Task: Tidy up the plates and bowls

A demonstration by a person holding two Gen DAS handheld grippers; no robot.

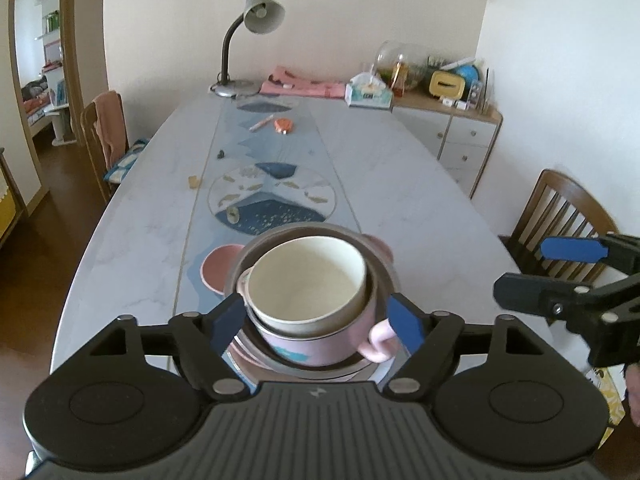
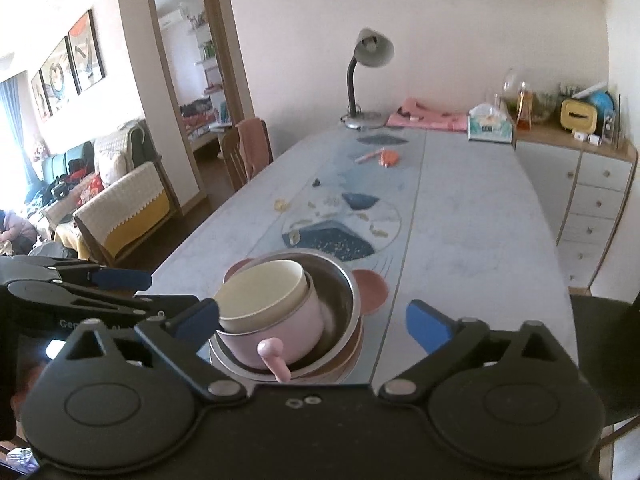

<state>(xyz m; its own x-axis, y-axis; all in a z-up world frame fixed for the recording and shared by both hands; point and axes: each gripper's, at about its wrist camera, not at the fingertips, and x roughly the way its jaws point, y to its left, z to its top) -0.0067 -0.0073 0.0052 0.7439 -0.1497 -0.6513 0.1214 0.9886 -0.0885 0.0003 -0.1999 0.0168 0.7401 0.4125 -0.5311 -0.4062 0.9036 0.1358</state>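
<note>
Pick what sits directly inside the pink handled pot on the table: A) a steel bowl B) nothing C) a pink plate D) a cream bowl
D: the cream bowl is nested in the pink pot, which itself stands in the steel bowl.

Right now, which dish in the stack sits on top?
The cream bowl. It nests inside the pink handled pot, which sits in the steel bowl. Nothing lies in it.
</note>
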